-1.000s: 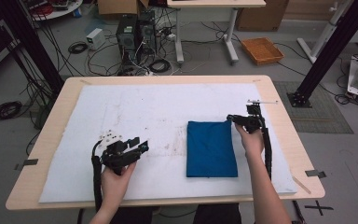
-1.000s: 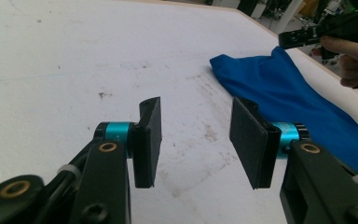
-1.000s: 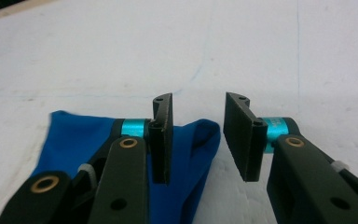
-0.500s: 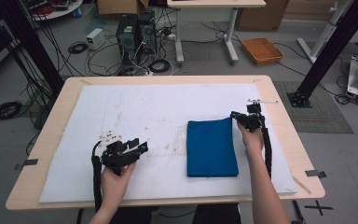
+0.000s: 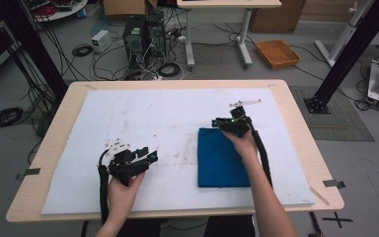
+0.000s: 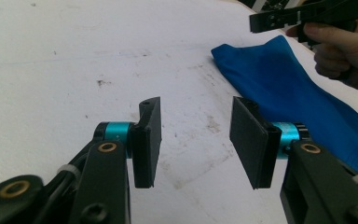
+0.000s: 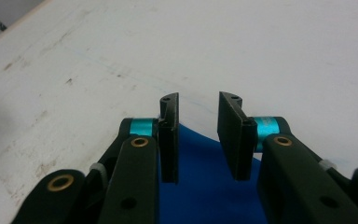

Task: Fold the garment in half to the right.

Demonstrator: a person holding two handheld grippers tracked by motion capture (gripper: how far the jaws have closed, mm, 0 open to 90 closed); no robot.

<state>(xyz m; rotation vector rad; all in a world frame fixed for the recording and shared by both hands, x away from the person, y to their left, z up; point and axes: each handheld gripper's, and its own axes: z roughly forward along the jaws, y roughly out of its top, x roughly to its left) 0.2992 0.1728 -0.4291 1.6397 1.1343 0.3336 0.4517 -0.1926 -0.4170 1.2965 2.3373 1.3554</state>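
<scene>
A folded blue cloth (image 5: 223, 158) lies flat on the white mat (image 5: 143, 123), directly under and behind the right gripper (image 5: 218, 122), which hovers at the cloth's far edge near its right corner. In the right gripper view the jaws stand spread with a clear gap between them; the cloth's edge shows between and below them, and its nearer part is cut off by the frame bottom and hidden by the gripper arms. Whether the jaw tips touch the cloth cannot be told. The right hand (image 5: 243, 143) covers part of the cloth's far right portion in the high view. The left gripper (image 5: 151, 157) is held well apart from the cloth, to its left, pointing toward it; its jaws are likewise spread wide and grip nothing. In the left gripper view the cloth (image 6: 292, 98) lies ahead and to the right, its right end cut off by the frame, with the right gripper partly cropped at the upper corner.
</scene>
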